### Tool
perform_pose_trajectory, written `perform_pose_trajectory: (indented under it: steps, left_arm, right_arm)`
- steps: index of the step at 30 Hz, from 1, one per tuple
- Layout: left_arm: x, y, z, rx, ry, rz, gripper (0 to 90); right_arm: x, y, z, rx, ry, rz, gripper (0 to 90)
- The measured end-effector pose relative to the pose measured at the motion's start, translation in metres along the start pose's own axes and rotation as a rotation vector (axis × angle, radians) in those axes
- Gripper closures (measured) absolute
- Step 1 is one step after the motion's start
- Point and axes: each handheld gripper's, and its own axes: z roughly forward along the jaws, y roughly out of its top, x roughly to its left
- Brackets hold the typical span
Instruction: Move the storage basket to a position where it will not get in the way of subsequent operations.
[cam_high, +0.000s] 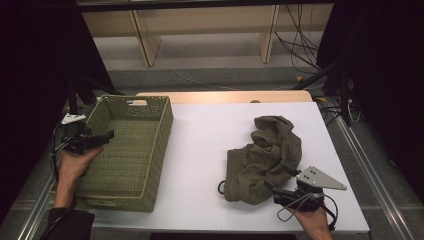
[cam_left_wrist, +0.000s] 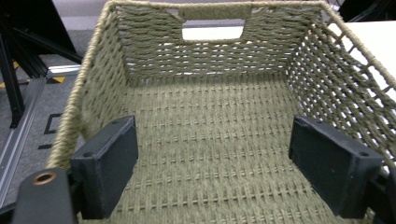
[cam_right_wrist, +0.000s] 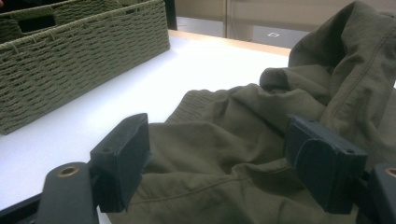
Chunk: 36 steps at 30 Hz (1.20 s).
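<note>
A woven green basket (cam_high: 161, 142) stands on the left part of the white table (cam_high: 200, 150). My left gripper (cam_high: 106, 136) reaches in over its left rim. In the left gripper view it (cam_left_wrist: 212, 140) is open above the basket's woven floor (cam_left_wrist: 210, 107), with nothing between the jaws. A crumpled olive-green garment (cam_high: 265, 150) lies on the right half of the table. My right gripper (cam_high: 280, 184) sits at its near right edge. In the right gripper view the jaws (cam_right_wrist: 217, 154) stand wide open, and folds of the garment (cam_right_wrist: 233, 126) lie between and under them.
Beyond the table stand pale wooden shelf legs (cam_high: 145, 40), with cables (cam_high: 295, 45) on the floor. Dark curtains close both sides, and a metal rail (cam_high: 370, 165) runs along the table's right. In the right gripper view the basket (cam_right_wrist: 84, 51) stands at the far left.
</note>
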Motion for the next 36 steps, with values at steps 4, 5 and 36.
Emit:
perform_pose_trajectory:
  steps: [4,5,36]
  left_arm:
    - [0.002,-0.003,0.001,0.02,0.016,0.013,15.7]
    - [0.004,-0.003,0.001,0.027,0.025,0.019,15.7]
    - [0.053,-0.016,-0.017,0.292,0.205,-0.018,72.2]
  right_arm:
    - [0.001,0.001,0.0,-0.001,-0.004,-0.004,24.1]
    - [0.002,0.001,0.001,-0.001,-0.002,-0.006,24.1]
    - [0.006,0.002,0.001,0.009,-0.003,-0.026,24.2]
